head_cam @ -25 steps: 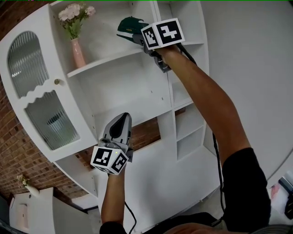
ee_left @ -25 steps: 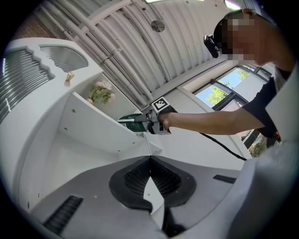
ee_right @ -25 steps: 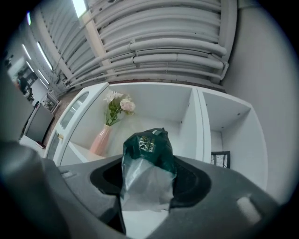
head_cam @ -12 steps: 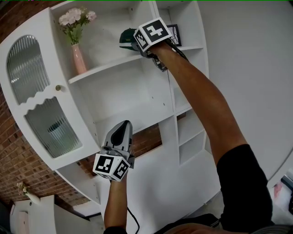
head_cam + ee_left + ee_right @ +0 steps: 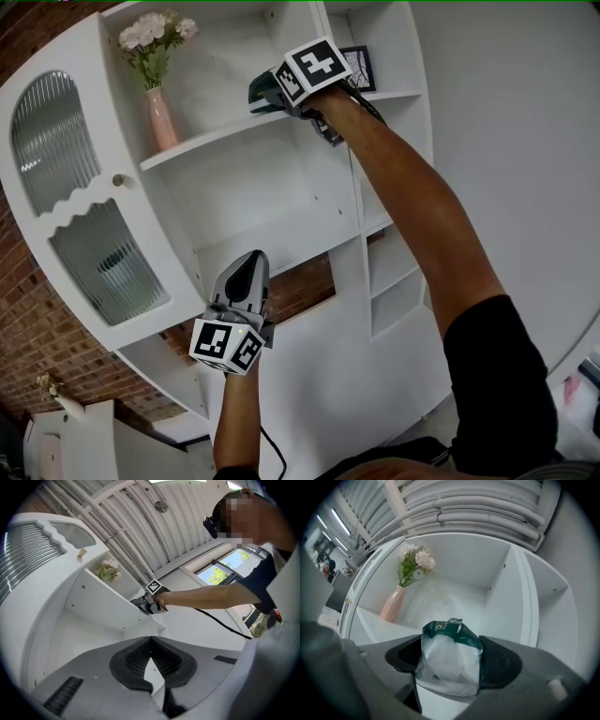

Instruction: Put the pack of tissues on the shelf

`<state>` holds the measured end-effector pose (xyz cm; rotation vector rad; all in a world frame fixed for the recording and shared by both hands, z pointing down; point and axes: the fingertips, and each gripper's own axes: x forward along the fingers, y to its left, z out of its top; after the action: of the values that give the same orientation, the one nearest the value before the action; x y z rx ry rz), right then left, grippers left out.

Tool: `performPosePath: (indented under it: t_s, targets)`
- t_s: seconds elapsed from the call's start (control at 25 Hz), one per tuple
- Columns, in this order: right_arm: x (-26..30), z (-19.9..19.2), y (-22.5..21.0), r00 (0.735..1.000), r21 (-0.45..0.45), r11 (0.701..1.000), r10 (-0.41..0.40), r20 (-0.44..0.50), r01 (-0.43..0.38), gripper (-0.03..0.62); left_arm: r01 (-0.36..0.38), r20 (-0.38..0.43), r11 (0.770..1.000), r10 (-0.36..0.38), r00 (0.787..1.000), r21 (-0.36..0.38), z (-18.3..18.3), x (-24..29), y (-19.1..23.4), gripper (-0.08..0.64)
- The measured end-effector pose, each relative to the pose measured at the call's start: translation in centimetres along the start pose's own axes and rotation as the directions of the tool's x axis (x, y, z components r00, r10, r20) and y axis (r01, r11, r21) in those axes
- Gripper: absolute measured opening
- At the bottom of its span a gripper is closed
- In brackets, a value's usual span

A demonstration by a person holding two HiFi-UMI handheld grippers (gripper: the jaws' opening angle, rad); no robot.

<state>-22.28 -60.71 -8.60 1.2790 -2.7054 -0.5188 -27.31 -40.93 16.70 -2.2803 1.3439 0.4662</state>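
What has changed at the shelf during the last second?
The right gripper brought the pack of tissues down to the shelf, and its jaws have just been opening, with the pack still between them. The left gripper and the vase stayed in place.

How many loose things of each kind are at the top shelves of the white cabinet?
Pink ceramic vase with pale flowers: 1
Green and clear plastic pack of tissues: 1
Black-framed picture: 1
Total: 3

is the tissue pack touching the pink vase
Apart. The right gripper view shows bare shelf between the tissue pack, low at centre, and the pink vase off to its left.
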Motion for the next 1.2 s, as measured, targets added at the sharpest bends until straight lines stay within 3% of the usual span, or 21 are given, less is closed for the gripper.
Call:
performPosePath:
  t_s: [0.32,0.6,0.72,0.88,1.0,1.2]
  targets:
    - [-2.8,2.1,0.6,0.980,0.015,0.999,0.043,0.196,-0.047,0.380,0.017,-0.006,1.000,-0.017,1.000,-0.004,-0.7,0.9,-0.7,-0.003]
    - [-7.3,3.1,-0.1,0.939,-0.003,1.000,0.023,0.343,-0.024,0.380,0.027,-0.002,1.000,-0.027,1.000,0.008,0.5,1.9,-2.6,-0.003]
    - [-10.0,2.4,1.0,0.903,-0.022,0.998,0.064,0.425,-0.060,0.365,0.022,0.013,1.000,-0.022,1.000,0.021,1.4,1.9,-3.1,-0.003]
    - [-13.7,-0.5,4.3,0.848,-0.098,0.989,0.148,0.508,-0.114,0.300,0.011,0.037,0.999,-0.012,0.999,0.042,2.7,1.9,-3.4,-0.003]
    - [-16.1,-3.7,6.3,0.818,-0.090,0.983,0.183,0.545,-0.160,0.253,0.005,0.042,0.999,-0.007,0.999,0.054,3.1,1.9,-3.8,-0.003]
    - [-18.1,-9.7,9.4,0.807,-0.079,0.976,0.212,0.551,-0.203,0.189,-0.005,0.040,0.998,0.003,0.999,0.064,2.8,1.6,-4.7,-0.003]
